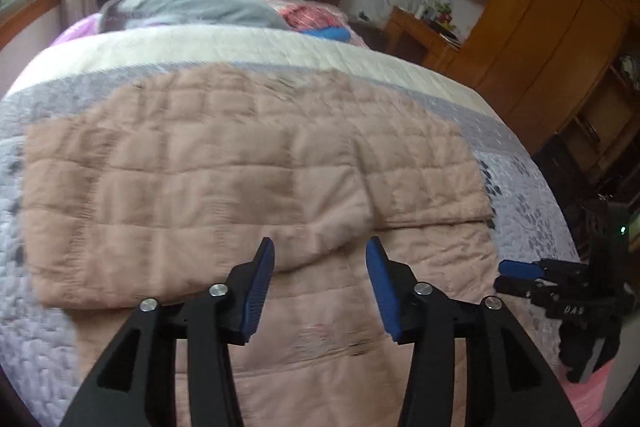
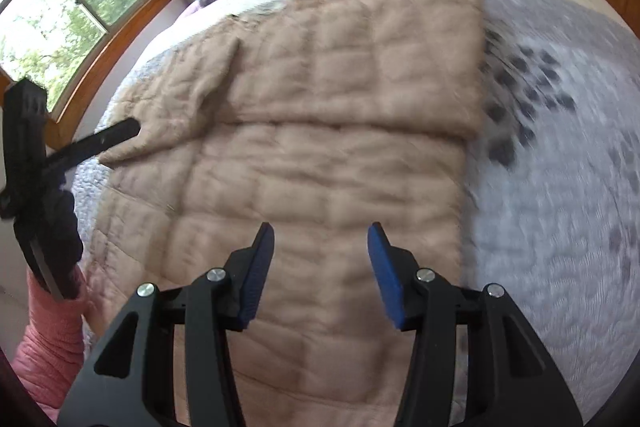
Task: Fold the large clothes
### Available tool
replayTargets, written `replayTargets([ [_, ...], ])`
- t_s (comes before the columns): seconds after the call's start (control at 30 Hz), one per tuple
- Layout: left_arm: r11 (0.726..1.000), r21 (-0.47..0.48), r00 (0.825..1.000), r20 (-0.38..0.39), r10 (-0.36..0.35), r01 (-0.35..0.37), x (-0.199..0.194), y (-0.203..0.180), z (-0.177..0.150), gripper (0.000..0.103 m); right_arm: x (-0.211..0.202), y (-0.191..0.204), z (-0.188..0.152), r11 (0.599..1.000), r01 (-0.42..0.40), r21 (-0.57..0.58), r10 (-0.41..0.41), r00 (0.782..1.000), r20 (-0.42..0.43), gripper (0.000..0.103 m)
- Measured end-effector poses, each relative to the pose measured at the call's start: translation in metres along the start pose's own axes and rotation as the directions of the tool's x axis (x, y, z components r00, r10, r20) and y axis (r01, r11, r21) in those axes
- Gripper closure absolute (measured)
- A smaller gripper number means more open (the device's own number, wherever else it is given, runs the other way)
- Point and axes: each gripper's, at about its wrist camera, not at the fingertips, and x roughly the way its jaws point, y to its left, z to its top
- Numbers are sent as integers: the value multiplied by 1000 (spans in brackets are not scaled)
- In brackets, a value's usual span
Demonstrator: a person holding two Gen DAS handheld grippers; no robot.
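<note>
A large beige quilted garment point(image 1: 240, 179) lies spread on the bed, its far part folded over the near part; it also shows in the right wrist view point(image 2: 320, 131). My left gripper point(image 1: 320, 247) is open and empty just above the garment's near half. My right gripper point(image 2: 321, 231) is open and empty above the garment's near half too. The right gripper shows at the right edge of the left wrist view point(image 1: 516, 275), beside the garment's right side. The left gripper shows at the left of the right wrist view point(image 2: 132, 127), by a folded flap.
The bed has a grey-lilac patterned quilt point(image 2: 560, 187) with a cream band point(image 1: 240, 45). A grey pillow point(image 1: 192, 9) and coloured clothes point(image 1: 316, 19) lie at the head. A wooden wardrobe point(image 1: 540, 27) and desk point(image 1: 420, 35) stand right, a window point(image 2: 60, 7) left.
</note>
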Motion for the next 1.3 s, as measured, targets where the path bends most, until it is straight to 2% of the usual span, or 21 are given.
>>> replayTargets([
  [0.07, 990, -30, 991, 11, 135, -135, -8, 26, 6, 55, 10, 14, 20, 999, -54, 4, 54, 998, -24, 54],
  [0.1, 984, -44, 984, 12, 175, -175, -9, 37, 9, 56, 18, 24, 31, 996, -84, 6, 84, 996, -44, 54],
  [0.17, 971, -73, 974, -17, 226, -226, -6, 63, 12, 56, 30, 39, 47, 995, -99, -6, 98, 993, -63, 54],
  [0.23, 963, -91, 966, -50, 252, -256, 0, 82, 11, 57, 46, 59, 66, 996, -82, -43, 78, 994, -76, 54],
  [0.37, 962, -80, 962, -103, 252, -260, 25, 95, 3, 57, 79, 82, 92, 995, -91, -35, 86, 988, -125, 57],
  [0.5, 968, -67, 967, -101, 234, -241, 32, 99, -1, 57, 113, 87, 107, 997, -72, -4, 70, 983, -171, 59],
  [0.63, 972, -78, 972, -103, 213, -221, 36, 100, -1, 57, 131, 88, 111, 998, -63, 5, 63, 982, -180, 82],
  [0.67, 973, -83, 973, -104, 208, -217, 35, 100, 0, 57, 129, 88, 110, 998, -69, 5, 69, 982, -175, 91],
  [0.73, 973, -95, 975, -99, 200, -209, 28, 99, 1, 57, 119, 90, 113, 996, -88, -2, 87, 984, -153, 97],
  [0.83, 978, -112, 984, -48, 171, -175, 9, 94, 7, 57, 88, 86, 116, 995, -90, -32, 87, 993, -84, 98],
  [0.97, 979, -113, 984, 36, 172, -167, -16, 89, 25, 57, 38, 76, 123, 997, -39, -59, 41, 999, 27, 98],
  [1.1, 978, -105, 982, 30, 186, -182, -8, 84, 35, 57, -4, 53, 123, 996, 68, -54, -61, 991, 120, 98],
  [1.23, 977, -82, 980, 4, 199, -198, 16, 79, 42, 57, -19, 22, 121, 994, 107, -5, -106, 984, 143, 98],
  [1.3, 975, -76, 978, -19, 206, -207, 29, 78, 41, 57, -13, 9, 121, 993, 114, 23, -116, 984, 134, 98],
])
